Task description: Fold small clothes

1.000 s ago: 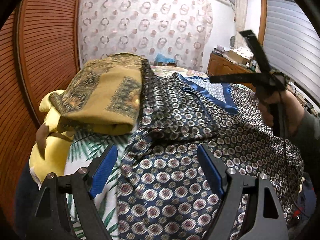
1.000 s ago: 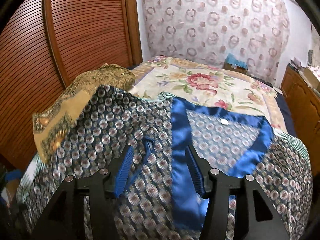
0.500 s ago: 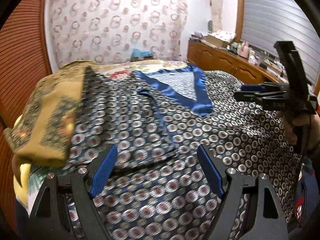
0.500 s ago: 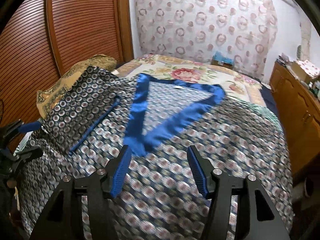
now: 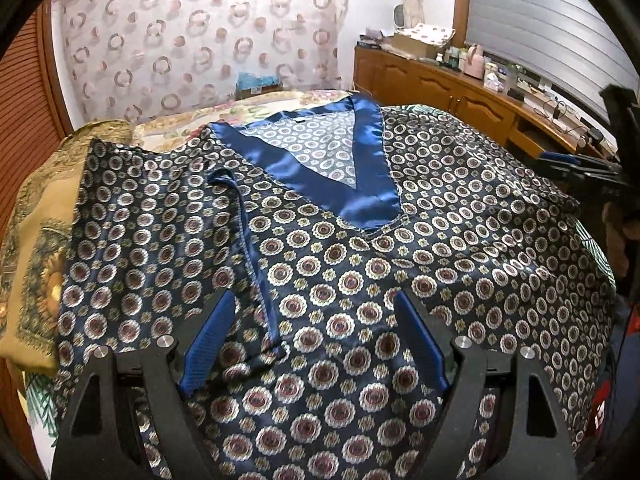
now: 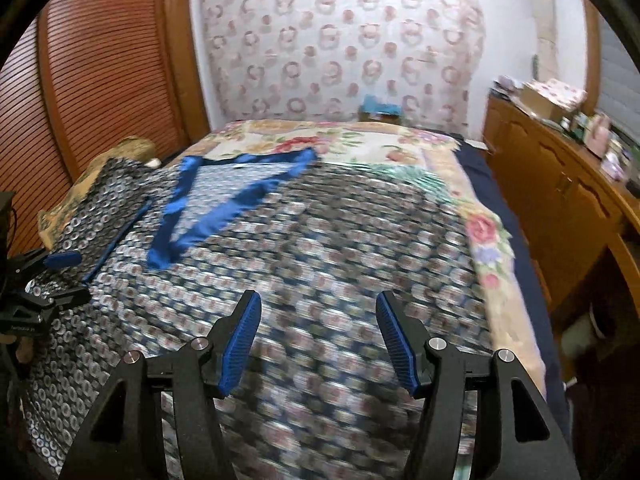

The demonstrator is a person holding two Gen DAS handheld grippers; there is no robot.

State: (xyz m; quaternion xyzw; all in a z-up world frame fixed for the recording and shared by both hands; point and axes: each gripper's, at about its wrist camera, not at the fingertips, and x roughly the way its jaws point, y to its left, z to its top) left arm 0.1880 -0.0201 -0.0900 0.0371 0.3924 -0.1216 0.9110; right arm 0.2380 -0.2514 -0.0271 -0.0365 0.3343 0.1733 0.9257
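Half-blurred patterned garment point(image 6: 320, 248) — edges cropped

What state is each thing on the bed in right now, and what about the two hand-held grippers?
Patterned top: spread flat on the bed, front up, one sleeve folded in across the body.
Blue collar: lying open in a V.
Yellow cloth: bunched at the top's left edge, partly under it.
Left hand-held gripper: open, nothing held.
Right hand-held gripper: open, nothing held.
Cabinet doors: shut.
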